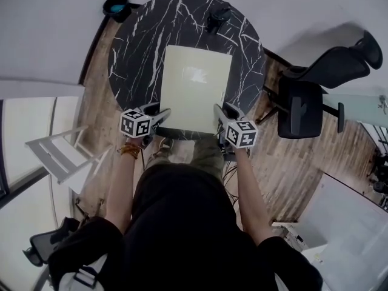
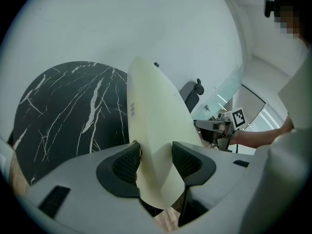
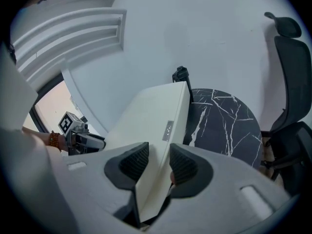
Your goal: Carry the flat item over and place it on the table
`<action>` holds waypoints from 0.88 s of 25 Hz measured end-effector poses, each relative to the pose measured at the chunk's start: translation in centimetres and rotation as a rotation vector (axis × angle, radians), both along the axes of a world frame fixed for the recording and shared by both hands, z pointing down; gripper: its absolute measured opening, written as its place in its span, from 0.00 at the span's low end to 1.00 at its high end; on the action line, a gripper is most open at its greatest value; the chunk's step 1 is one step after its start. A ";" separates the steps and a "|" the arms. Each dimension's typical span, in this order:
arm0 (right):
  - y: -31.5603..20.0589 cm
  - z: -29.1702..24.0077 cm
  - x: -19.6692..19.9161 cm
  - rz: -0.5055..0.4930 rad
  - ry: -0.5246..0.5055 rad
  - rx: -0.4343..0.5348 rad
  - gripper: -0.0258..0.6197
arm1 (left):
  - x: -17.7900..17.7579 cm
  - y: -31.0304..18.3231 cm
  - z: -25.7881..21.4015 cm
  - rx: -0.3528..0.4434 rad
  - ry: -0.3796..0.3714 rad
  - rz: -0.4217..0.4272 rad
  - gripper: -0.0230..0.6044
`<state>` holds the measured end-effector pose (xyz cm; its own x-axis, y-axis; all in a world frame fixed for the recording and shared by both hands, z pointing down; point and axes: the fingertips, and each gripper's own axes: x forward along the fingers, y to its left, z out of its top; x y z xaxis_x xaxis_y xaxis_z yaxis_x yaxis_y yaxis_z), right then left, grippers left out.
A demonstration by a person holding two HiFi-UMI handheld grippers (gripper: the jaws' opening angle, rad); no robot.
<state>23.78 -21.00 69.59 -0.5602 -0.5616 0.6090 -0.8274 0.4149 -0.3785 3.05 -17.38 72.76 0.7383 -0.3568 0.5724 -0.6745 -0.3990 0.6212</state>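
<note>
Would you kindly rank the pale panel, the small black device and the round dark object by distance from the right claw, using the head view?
1. The pale panel: gripped by the right claw, at its near right corner.
2. The small black device: ahead, on the table's far rim.
3. The round dark object: beyond the table, far left.

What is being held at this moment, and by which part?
The board, by its near edge: the left gripper pinches the near-left corner between its jaws, the right gripper the near-right corner.
</note>
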 end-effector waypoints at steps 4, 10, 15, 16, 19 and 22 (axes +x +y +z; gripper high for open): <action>0.0 1.1 0.3 0.018 -0.009 -0.026 0.24 | 0.2 -0.1 0.8 -0.015 -0.002 -0.002 0.36; -0.6 2.3 0.3 0.029 -0.026 -0.052 0.24 | 0.3 -0.3 1.6 -0.036 -0.001 -0.030 0.36; -0.5 3.3 0.3 0.025 -0.029 -0.075 0.24 | 0.4 -0.1 2.6 -0.066 -0.004 -0.039 0.36; -0.6 3.4 0.3 0.030 -0.032 -0.080 0.24 | 0.3 -0.2 2.6 -0.071 -0.005 -0.040 0.36; -1.1 3.8 0.5 0.037 -0.039 -0.090 0.24 | 0.5 -0.6 2.9 -0.084 -0.007 -0.046 0.36; -1.4 4.6 0.7 0.046 -0.046 -0.106 0.24 | 0.6 -1.1 3.3 -0.088 -0.010 -0.043 0.36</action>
<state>24.43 -22.44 74.16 -0.5636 -0.5215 0.6406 -0.8257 0.3325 -0.4557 3.64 -18.51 76.04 0.7176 -0.3364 0.6098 -0.6959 -0.3136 0.6460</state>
